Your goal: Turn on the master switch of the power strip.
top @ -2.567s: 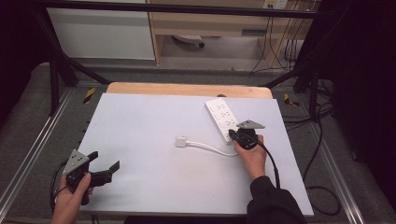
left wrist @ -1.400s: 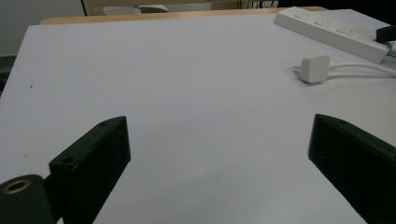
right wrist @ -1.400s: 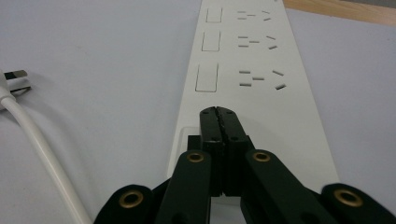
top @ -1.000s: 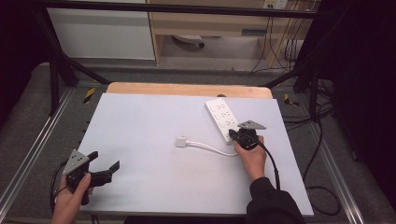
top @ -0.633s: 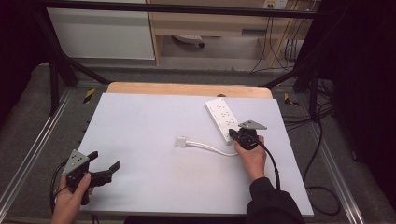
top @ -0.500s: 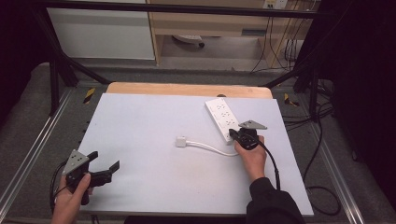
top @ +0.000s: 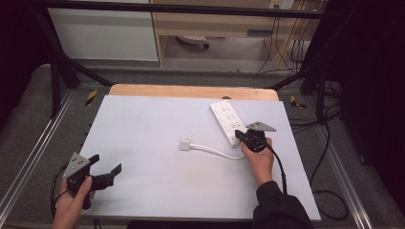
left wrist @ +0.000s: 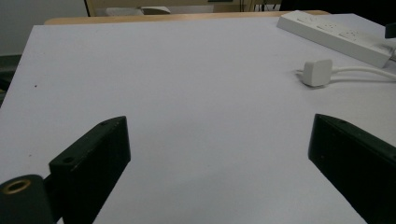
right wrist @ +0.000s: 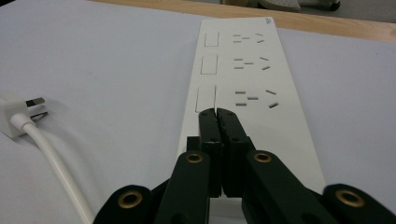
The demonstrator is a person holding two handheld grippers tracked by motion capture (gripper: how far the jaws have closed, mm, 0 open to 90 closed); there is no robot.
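Right gripper (top: 242, 136) sits at the near end of the white power strip (top: 229, 121), close to the right edge of the bench (top: 143, 124). In the right gripper view its jaws are pressed flat together with nothing between them, and the tips (right wrist: 217, 113) rest on or just over the top face of the strip (right wrist: 252, 88), at the switch (right wrist: 206, 98) nearest the camera — contact cannot be told for certain. Two more switches and three rows of socket slots run on toward the strip's far end.

The strip lies slanted in the right half of the bench, its far end toward the back edge. Its white cable (top: 217, 151) curves off the near end toward the middle of the bench and finishes in a white plug (top: 185, 144), lying on its side with the prongs visible in the right gripper view (right wrist: 18, 114).

Left gripper (top: 106, 172) is at the front left corner of the bench, held in the person's left hand (top: 71, 202). Jaws stand wide apart — nothing in them, only bare bench surface between, with plug (left wrist: 316, 72) and strip (left wrist: 334, 35) well off toward the far right.
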